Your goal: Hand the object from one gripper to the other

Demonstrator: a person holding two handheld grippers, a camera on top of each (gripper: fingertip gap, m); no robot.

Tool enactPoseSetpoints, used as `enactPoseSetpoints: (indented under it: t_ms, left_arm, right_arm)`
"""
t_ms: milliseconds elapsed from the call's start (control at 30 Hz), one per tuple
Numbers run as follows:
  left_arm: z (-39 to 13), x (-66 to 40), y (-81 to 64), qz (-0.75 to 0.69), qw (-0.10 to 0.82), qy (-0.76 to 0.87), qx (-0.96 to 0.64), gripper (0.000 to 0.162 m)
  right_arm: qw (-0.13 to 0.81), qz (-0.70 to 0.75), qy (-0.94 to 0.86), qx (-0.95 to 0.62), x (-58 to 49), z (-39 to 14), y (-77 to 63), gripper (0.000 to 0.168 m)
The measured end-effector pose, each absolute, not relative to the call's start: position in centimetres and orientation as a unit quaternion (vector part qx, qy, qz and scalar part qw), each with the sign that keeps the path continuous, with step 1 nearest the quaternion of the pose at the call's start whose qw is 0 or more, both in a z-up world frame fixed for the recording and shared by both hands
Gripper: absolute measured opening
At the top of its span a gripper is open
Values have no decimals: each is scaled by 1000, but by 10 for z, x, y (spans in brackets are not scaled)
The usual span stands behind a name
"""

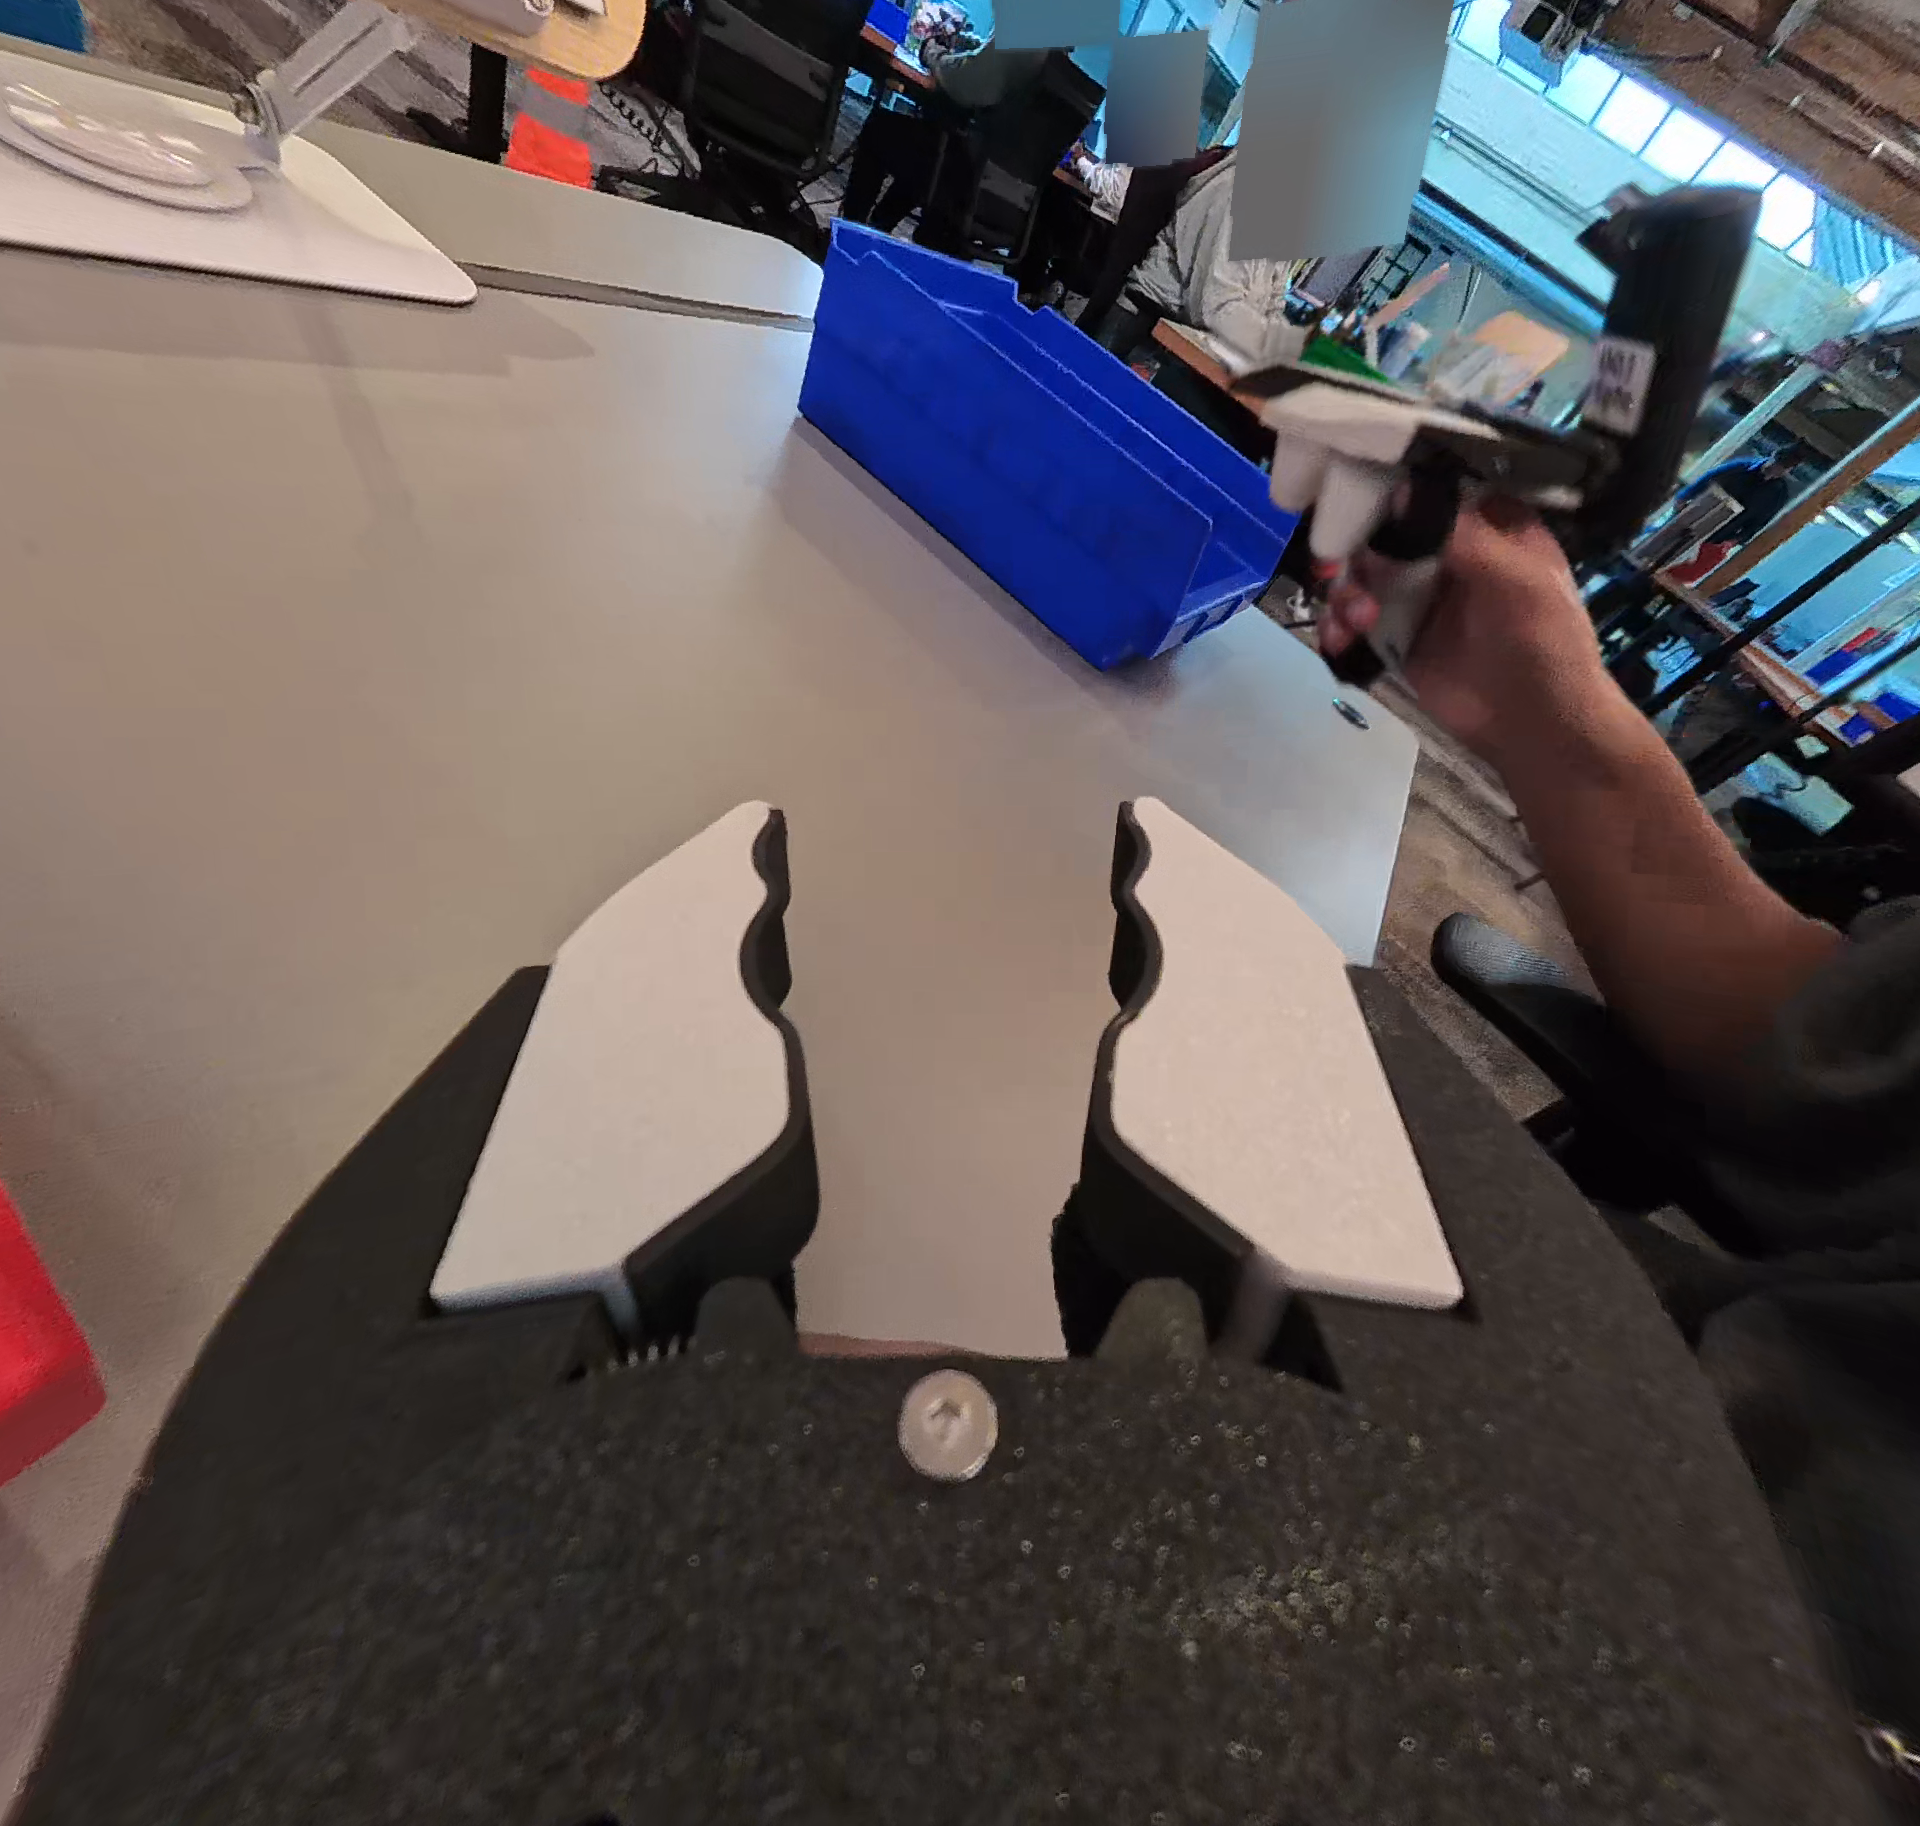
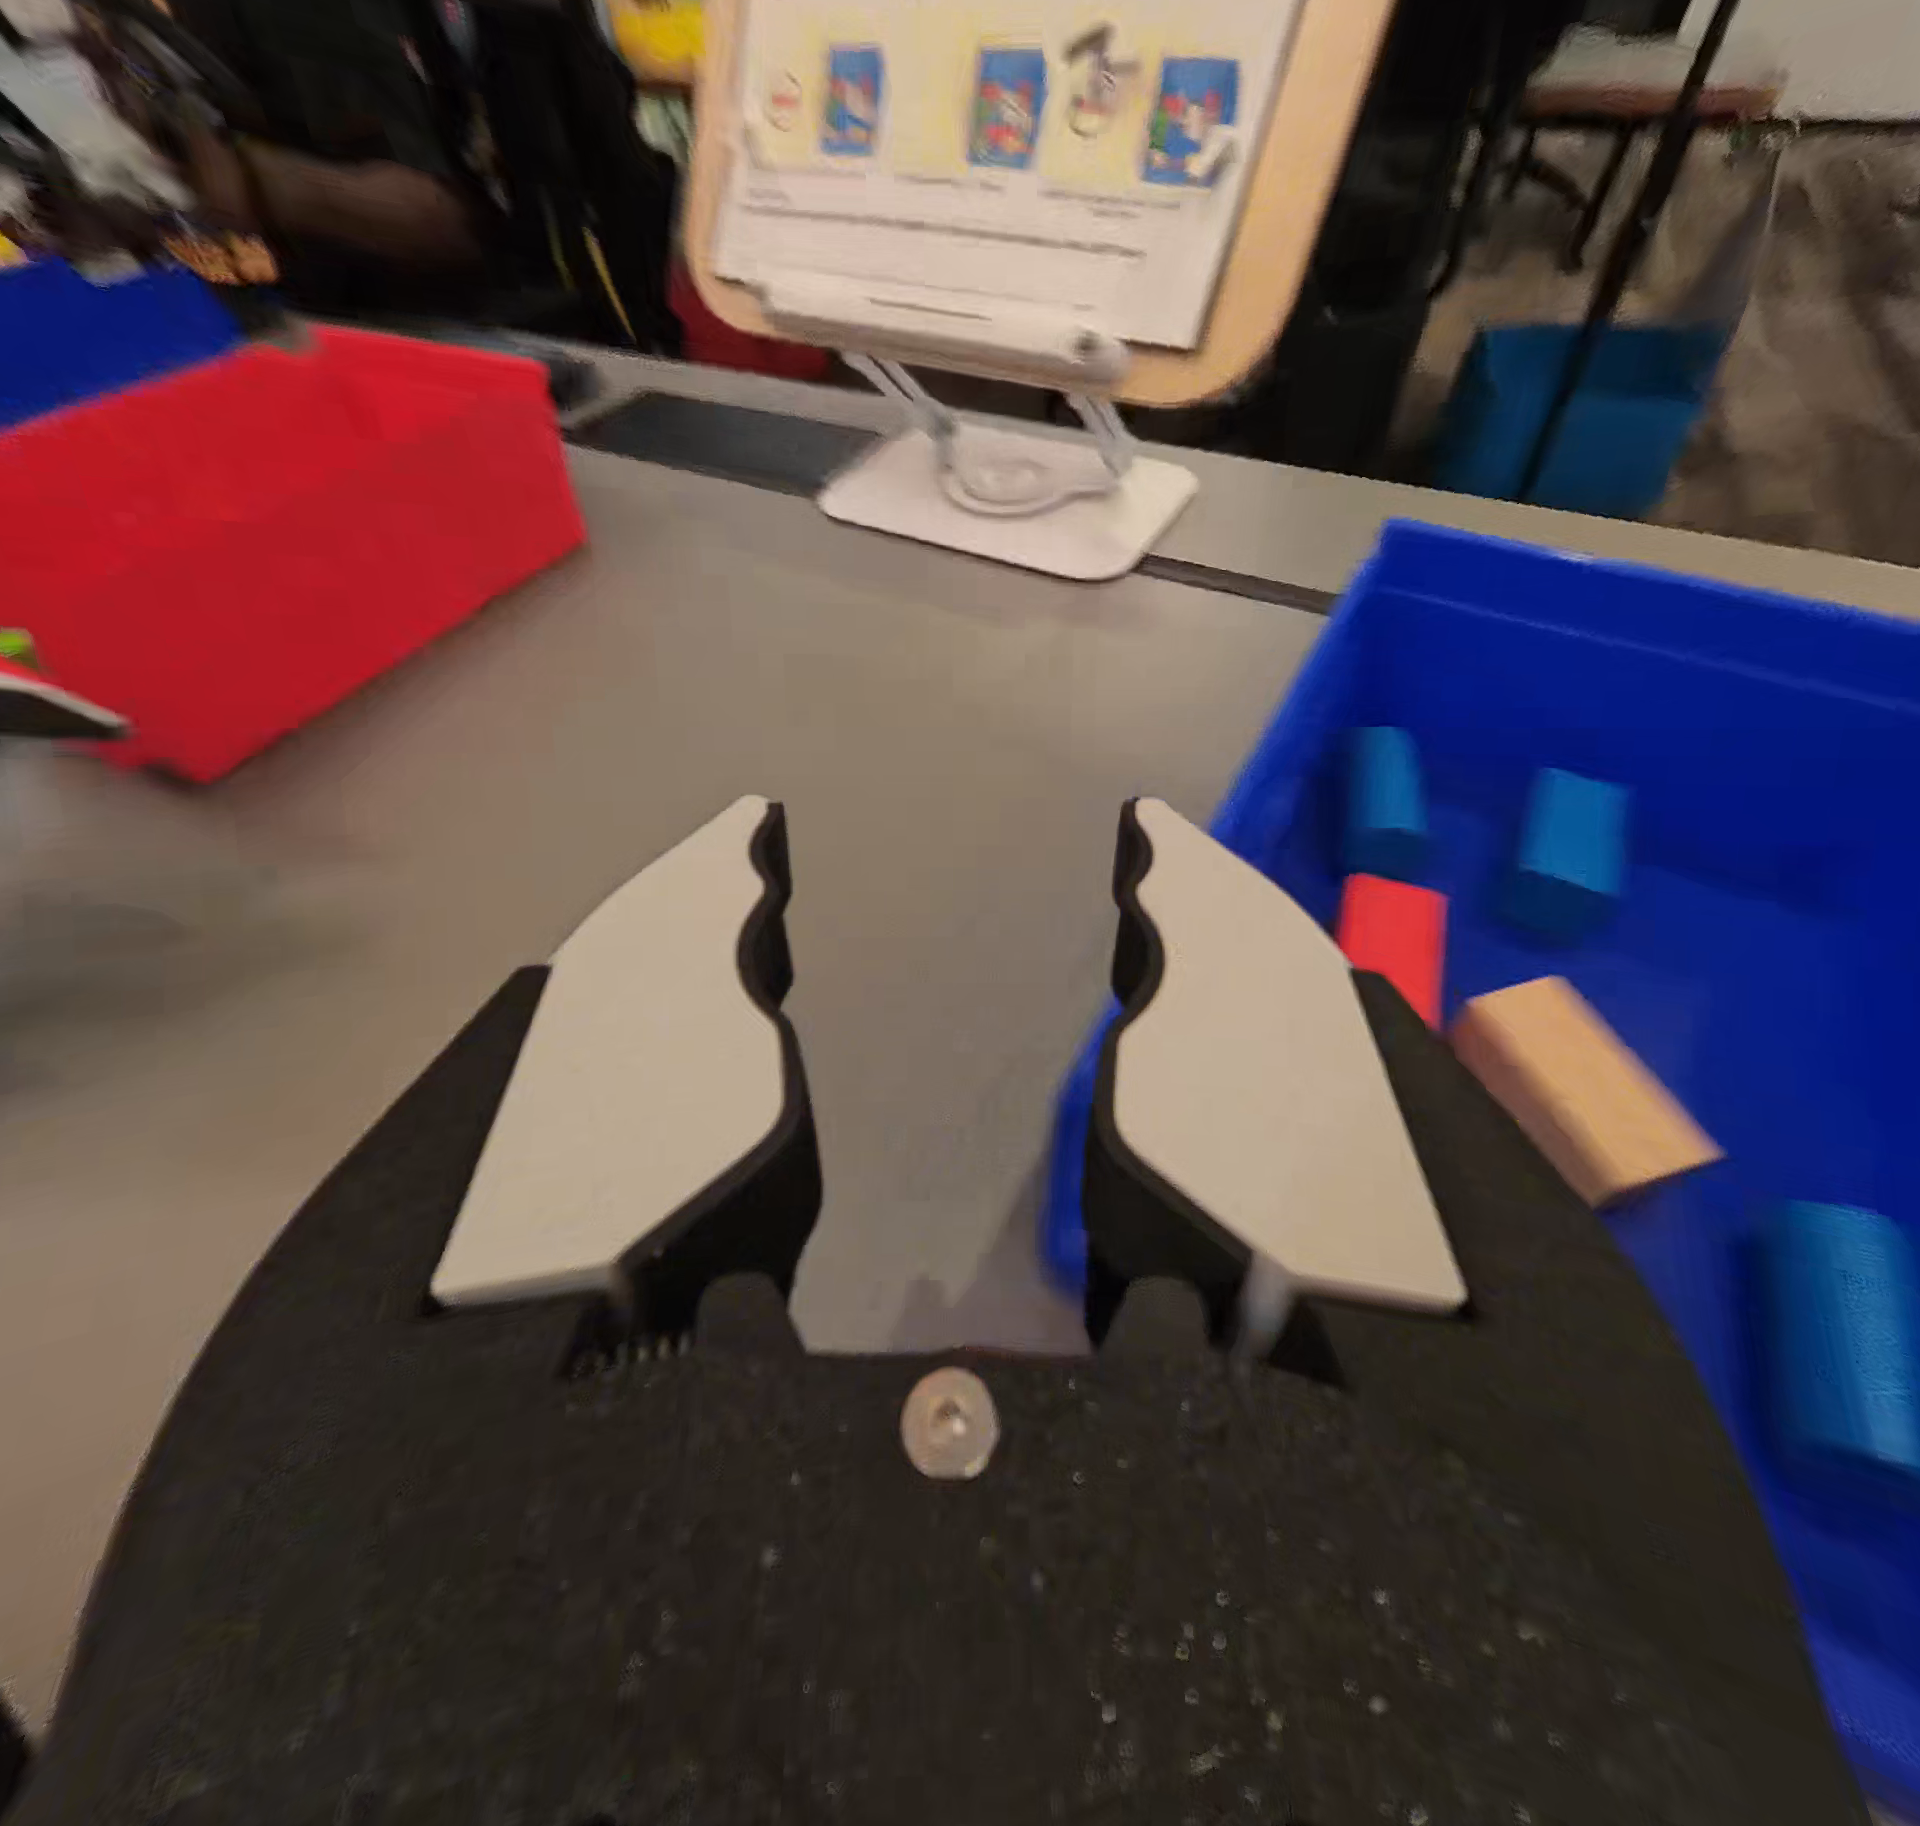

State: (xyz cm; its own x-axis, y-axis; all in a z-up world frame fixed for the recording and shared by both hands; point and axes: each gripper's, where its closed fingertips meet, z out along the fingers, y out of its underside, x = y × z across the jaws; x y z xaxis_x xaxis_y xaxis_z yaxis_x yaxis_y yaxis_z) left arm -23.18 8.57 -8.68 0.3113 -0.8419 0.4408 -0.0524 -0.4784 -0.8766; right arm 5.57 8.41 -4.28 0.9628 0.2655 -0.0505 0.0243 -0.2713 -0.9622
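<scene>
Both of your grippers are empty. The left gripper [image 1: 951,820] hangs over bare grey table [image 1: 520,633] with its jaws spread wide and nothing between them. The right gripper [image 2: 951,820] is likewise spread, tips above the table just beside the near left wall of the blue bin [image 2: 1382,581]. The objects to be handed over lie inside that bin, to the right of your right gripper: two small blue blocks [image 2: 1564,841] toward the back, a red block [image 2: 1397,935] partly hidden behind the right finger, a wooden block [image 2: 1569,1085] whose long axis runs diagonally from near the gripper toward the lower right, and a blue cylinder [image 2: 1839,1350] at the frame's edge. The right gripper is clearly the nearer tool; the left wrist view shows it raised at the far end of the bin, well apart from the left gripper. The pick likely calls for a swing rightward over the wall. A red bin [image 2: 291,529] stands to the left.
</scene>
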Motion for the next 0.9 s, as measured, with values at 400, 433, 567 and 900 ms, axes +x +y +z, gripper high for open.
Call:
enactPoseSetpoints:
  t_ms: [400,433,567,900]
  left_arm:
    - [-47,-343,175,-103,387,564,-722,59]
    - [-50,-348,189,-82,369,582,-720,58]
    - [-77,-351,243,-60,297,631,-714,52]
    - [-157,-363,330,52,205,679,-703,49]
  right_arm:
    - [526,4,-210,-824,-18,-127,30,68]
    - [522,24,-198,-829,-19,-127,30,68]
    - [535,60,-170,-826,-11,-117,33,67]
    - [518,64,-149,-840,5,-133,37,67]
